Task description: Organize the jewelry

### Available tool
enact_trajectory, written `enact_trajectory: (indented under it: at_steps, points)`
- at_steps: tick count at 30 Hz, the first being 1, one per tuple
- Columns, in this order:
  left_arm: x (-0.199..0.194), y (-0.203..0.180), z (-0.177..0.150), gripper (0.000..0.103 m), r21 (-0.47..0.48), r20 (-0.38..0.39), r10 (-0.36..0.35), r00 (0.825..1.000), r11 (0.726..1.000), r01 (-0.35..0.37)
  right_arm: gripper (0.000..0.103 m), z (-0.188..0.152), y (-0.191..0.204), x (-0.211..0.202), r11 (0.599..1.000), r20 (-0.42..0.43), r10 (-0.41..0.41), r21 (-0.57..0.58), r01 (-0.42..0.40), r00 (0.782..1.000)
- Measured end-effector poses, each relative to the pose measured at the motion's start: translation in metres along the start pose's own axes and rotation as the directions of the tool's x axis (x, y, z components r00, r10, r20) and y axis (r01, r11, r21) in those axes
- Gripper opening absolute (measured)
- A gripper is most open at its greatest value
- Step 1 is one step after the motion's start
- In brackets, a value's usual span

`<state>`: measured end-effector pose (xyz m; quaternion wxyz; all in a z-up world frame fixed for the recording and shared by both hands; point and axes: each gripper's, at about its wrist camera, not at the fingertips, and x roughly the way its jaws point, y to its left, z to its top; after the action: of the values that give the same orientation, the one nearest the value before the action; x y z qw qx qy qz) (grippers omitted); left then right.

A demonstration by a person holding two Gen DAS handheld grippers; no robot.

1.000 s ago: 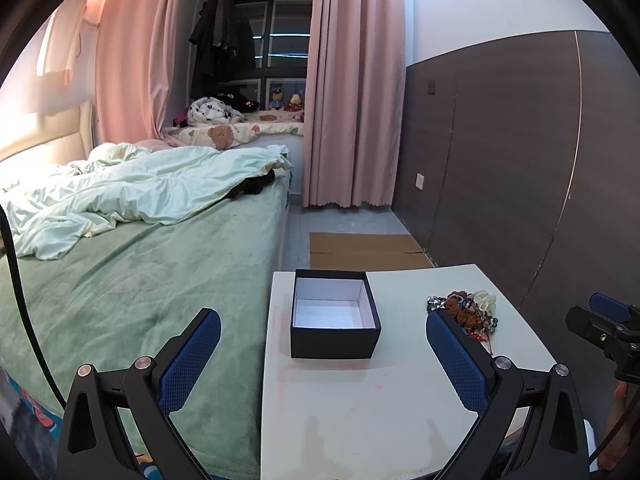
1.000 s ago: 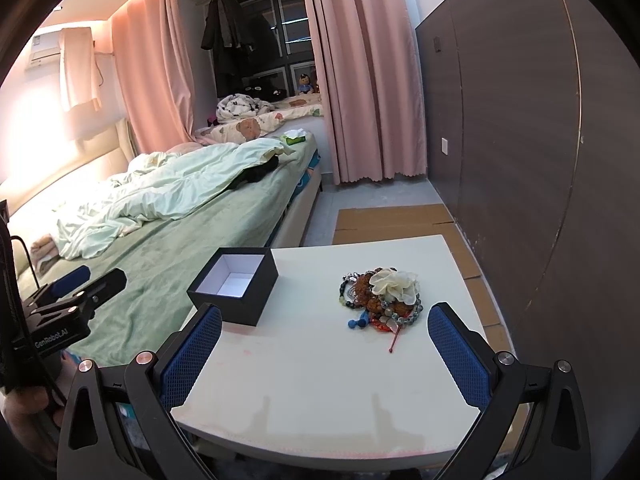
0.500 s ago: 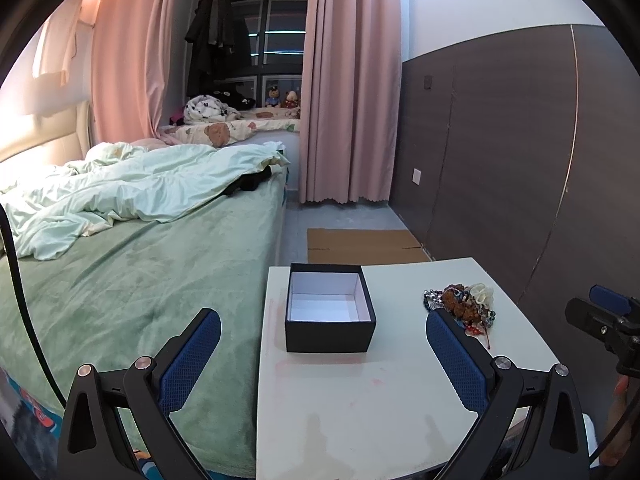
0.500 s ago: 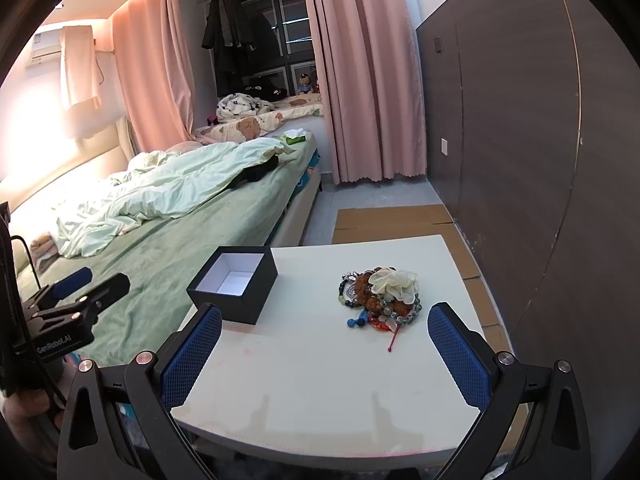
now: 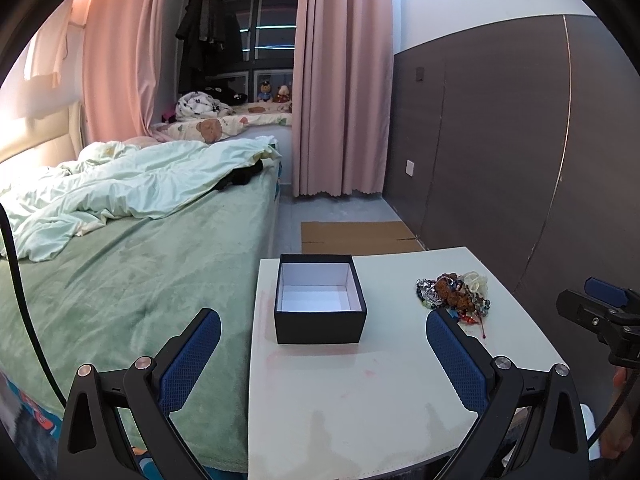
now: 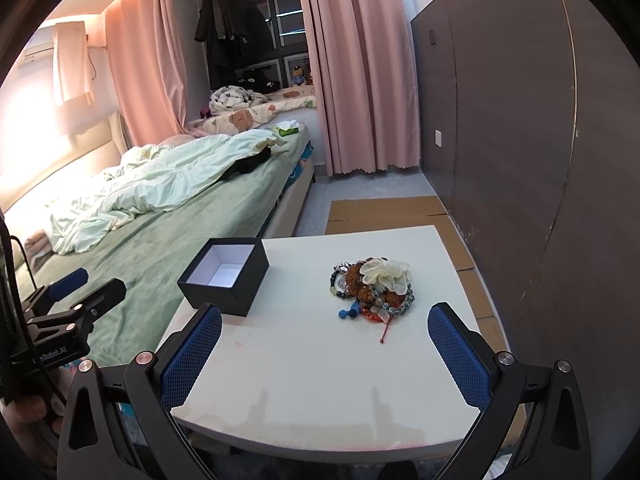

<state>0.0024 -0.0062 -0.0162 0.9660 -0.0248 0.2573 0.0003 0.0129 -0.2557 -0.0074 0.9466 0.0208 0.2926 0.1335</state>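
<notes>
In the left wrist view the black box [image 5: 320, 300] now sits nearer and lower than one second ago, and the pile of jewelry [image 5: 454, 294] also. In the right wrist view the left gripper [image 6: 76, 292] has come a little further in from the edge.

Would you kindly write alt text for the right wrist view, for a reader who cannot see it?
An open right hand-held gripper hovers empty over a white table with a heap of bead bracelets and an empty black box to their left. The left hand-held gripper shows at the left edge, a bed behind.
</notes>
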Motion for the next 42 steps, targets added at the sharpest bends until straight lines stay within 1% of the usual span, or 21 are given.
enact_trajectory:
  at_steps: [9,15,17,21,24,26,28,29,30,31,34,37,42]
  points:
    - [0.002,0.0,-0.002,0.103,-0.002,-0.005,-0.004,1.0,1.0,0.004,0.103,0.0,-0.002,0.003,1.0,-0.007,-0.007,0.004,0.007,1.0]
    - [0.004,-0.002,0.0,0.103,-0.004,-0.004,-0.011,1.0,1.0,0.011,0.103,-0.001,-0.008,0.008,0.999,-0.023,-0.026,0.035,0.027,0.999]
    - [0.005,-0.003,0.001,0.103,-0.008,-0.015,-0.02,1.0,1.0,0.02,0.103,0.0,-0.015,0.01,0.997,-0.026,-0.032,0.064,0.033,0.999]
    - [0.013,-0.01,0.005,0.103,-0.01,-0.044,-0.062,0.997,0.998,0.062,0.103,0.002,-0.034,0.014,0.989,-0.033,-0.025,0.147,0.03,0.999]
    - [0.02,-0.017,0.01,0.102,-0.009,-0.047,-0.082,0.996,0.997,0.081,0.102,0.001,-0.051,0.024,0.971,-0.058,-0.009,0.237,0.023,0.998]
    - [0.025,-0.022,0.015,0.102,-0.015,-0.052,-0.109,0.993,0.994,0.108,0.097,0.0,-0.066,0.033,0.949,-0.076,0.022,0.314,0.003,0.997]
    - [0.03,-0.028,0.02,0.099,-0.02,-0.058,-0.131,0.99,0.991,0.13,0.083,-0.002,-0.078,0.043,0.925,-0.097,0.053,0.379,-0.013,0.994]
    - [0.033,-0.029,0.021,0.098,-0.024,-0.063,-0.139,0.988,0.99,0.138,0.082,-0.002,-0.084,0.049,0.911,-0.108,0.071,0.412,-0.02,0.992]
    - [0.037,-0.03,0.024,0.096,-0.029,-0.072,-0.15,0.986,0.989,0.148,0.081,-0.003,-0.088,0.054,0.899,-0.114,0.085,0.437,-0.027,0.99]
    - [0.042,-0.032,0.026,0.091,-0.037,-0.08,-0.16,0.984,0.987,0.157,0.081,-0.003,-0.093,0.059,0.884,-0.116,0.102,0.467,-0.036,0.988]
    - [0.057,-0.036,0.033,0.078,-0.063,-0.116,-0.19,0.975,0.981,0.184,0.081,-0.001,-0.102,0.072,0.851,-0.112,0.142,0.521,-0.063,0.984]
    - [0.076,-0.036,0.038,0.07,-0.107,-0.162,-0.224,0.961,0.972,0.209,0.08,0.004,-0.107,0.086,0.831,-0.108,0.173,0.55,-0.086,0.979]
    - [0.099,-0.036,0.038,0.063,-0.168,-0.208,-0.248,0.946,0.962,0.215,0.08,0.011,-0.113,0.104,0.798,-0.106,0.198,0.595,-0.097,0.974]
